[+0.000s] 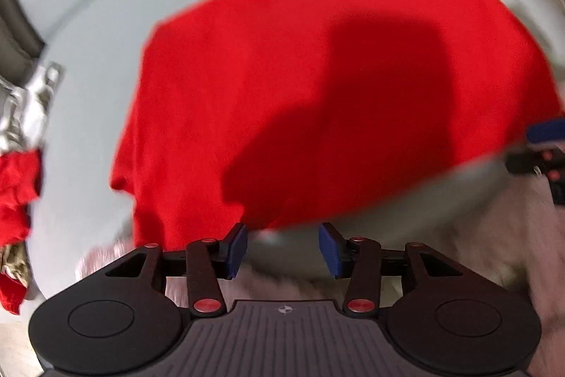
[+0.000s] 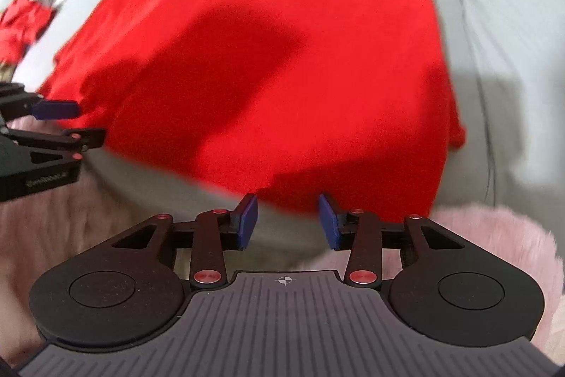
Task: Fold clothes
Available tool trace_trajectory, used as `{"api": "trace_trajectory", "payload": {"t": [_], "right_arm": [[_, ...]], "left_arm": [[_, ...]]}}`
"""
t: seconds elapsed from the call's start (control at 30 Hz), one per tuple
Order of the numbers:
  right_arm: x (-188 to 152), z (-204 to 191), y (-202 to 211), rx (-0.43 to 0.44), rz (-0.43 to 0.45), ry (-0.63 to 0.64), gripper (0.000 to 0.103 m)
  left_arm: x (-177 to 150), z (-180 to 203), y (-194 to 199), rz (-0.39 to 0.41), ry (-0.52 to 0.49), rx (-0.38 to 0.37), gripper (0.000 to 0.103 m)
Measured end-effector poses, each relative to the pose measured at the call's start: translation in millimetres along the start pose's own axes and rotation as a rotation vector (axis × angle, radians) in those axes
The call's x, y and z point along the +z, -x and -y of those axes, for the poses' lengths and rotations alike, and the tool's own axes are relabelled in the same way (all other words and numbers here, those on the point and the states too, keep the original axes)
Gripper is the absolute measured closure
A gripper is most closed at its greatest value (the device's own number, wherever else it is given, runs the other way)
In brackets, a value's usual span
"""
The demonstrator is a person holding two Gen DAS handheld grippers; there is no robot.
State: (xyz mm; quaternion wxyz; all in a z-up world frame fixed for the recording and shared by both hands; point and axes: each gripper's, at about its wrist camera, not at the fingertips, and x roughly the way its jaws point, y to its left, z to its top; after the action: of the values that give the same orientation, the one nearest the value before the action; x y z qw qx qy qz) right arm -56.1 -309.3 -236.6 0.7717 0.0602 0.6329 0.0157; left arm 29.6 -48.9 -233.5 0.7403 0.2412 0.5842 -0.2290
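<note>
Both grippers point down at the near edge of the red shirt (image 1: pixel 317 87) spread flat on the pale sofa (image 1: pixel 106 6). Left gripper (image 1: pixel 282 249) and right gripper (image 2: pixel 287 221) are both released, nothing between the pads. The white lettering on the left gripper's side is too blurry to read.

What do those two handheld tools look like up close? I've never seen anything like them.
Both match. The left tool and the right tool each have a black body with two round discs, a ribbed grey centre plate bearing a small crosshair mark, and black link arms joined by red rivets. Each finger ends in a flat blue pad. No cables or sleeves show.
</note>
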Motion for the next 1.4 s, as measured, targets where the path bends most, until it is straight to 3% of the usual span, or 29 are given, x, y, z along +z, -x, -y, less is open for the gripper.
{"api": "trace_trajectory", "payload": {"t": [0.07, 0.1, 0.17, 0.23, 0.37, 0.47, 0.53, 0.73, 1.0, 1.03, 1.07, 1.1, 1.13, 1.17, 1.23, 1.4], "right_arm": [[-3.5, 5.2, 12.1, -0.008, 0.011, 0.023, 0.057], [-1.8, 10.5, 17.9, -0.007, 0.029, 0.011, 0.057], [4.1, 21.0, 28.4, -0.001, 0.071, -0.015, 0.057], [15.0, 30.6, 37.6, -0.009, 0.123, -0.036, 0.056], [41.3, 48.7, 49.3, -0.041, 0.223, -0.059, 0.056], [68.9, 72.0, 51.8, -0.078, 0.315, -0.108, 0.046], [89.1, 92.8, 46.1, -0.099, 0.374, -0.163, 0.046], [132.8, 133.3, 3.7, -0.061, 0.373, -0.269, 0.046], [173.5, 152.5, -59.8, -0.012, 0.321, -0.279, 0.043], [176.5, 152.9, -67.2, 0.0, 0.311, -0.269, 0.046], [177.5, 152.3, -72.0, 0.01, 0.305, -0.258, 0.056], [178.8, 148.7, -78.2, 0.021, 0.296, -0.228, 0.062], [179.8, 145.2, -83.1, 0.029, 0.291, -0.199, 0.083], [179.6, 141.0, -83.1, 0.025, 0.302, -0.162, 0.096], [180.2, 130.6, -78.4, -0.006, 0.323, -0.086, 0.097], [199.6, 145.3, -50.3, -0.011, 0.423, -0.148, 0.098]], "left_arm": [[0.2, -16.1, 14.0, 0.04, 0.032, -0.009, 0.048], [3.2, -26.7, 20.8, 0.072, 0.054, -0.008, 0.04], [15.0, -47.2, 27.8, 0.133, 0.086, 0.01, 0.034], [25.0, -62.1, 30.6, 0.17, 0.108, 0.03, 0.033], [59.5, -97.6, 15.9, 0.216, 0.168, 0.096, 0.028], [81.4, -116.9, -4.5, 0.229, 0.209, 0.102, 0.025], [95.1, -125.2, -18.7, 0.239, 0.226, 0.107, 0.022], [131.5, -137.4, -59.7, 0.283, 0.215, 0.139, 0.02], [165.0, -146.1, -104.9, 0.229, 0.199, 0.087, 0.02], [166.6, -145.0, -110.2, 0.219, 0.195, 0.085, 0.023], [166.3, -142.4, -114.7, 0.222, 0.188, 0.075, 0.041], [164.3, -140.3, -114.8, 0.247, 0.188, 0.044, 0.075], [163.4, -138.7, -113.1, 0.26, 0.191, 0.011, 0.092], [162.6, -136.1, -110.4, 0.273, 0.191, -0.01, 0.094], [159.5, -130.1, -97.7, 0.318, 0.175, 0.02, 0.095], [164.4, -158.7, -81.9, 0.346, 0.332, -0.016, 0.095]]}}
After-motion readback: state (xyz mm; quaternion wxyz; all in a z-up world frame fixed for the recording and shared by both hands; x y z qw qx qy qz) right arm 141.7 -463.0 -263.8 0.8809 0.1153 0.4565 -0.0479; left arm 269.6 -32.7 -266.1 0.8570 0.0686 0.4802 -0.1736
